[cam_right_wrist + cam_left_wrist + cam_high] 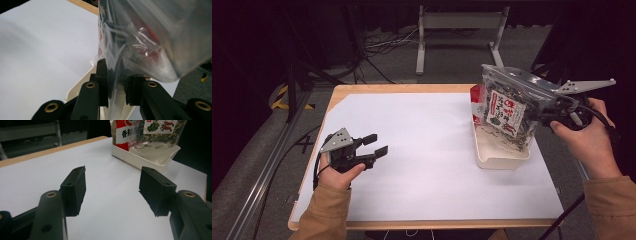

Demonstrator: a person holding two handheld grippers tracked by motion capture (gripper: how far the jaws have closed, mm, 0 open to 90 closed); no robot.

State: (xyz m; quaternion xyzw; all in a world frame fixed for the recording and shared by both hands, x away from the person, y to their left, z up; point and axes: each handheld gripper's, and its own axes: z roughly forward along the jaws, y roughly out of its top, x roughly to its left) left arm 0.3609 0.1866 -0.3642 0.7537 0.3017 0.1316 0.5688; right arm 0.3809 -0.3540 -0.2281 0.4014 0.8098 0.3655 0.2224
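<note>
Right gripper (546, 116) pinching a clear snack bag (507, 107) over a white tray (502, 156); left gripper (374, 147) idle and spread.

We cannot make out the bag's lower edge in the high view, where it meets or hangs just inside the tray, so contact with the tray floor is not confirmed. In the right gripper view the bag's print is blurred and its top is cut off; the film (140, 45) sits clamped between the two black jaws. A second, red packet (475, 97) stands in the tray behind the bag, mostly covered by it. The tray sits at the right side of the white sheet (422, 150) on the wooden table (362, 89). The right hand (587, 135) holds its gripper roughly level, pointing left. The left hand (339, 172) rests low on the sheet, well apart from the tray, jaws apart with nothing between them.
</note>
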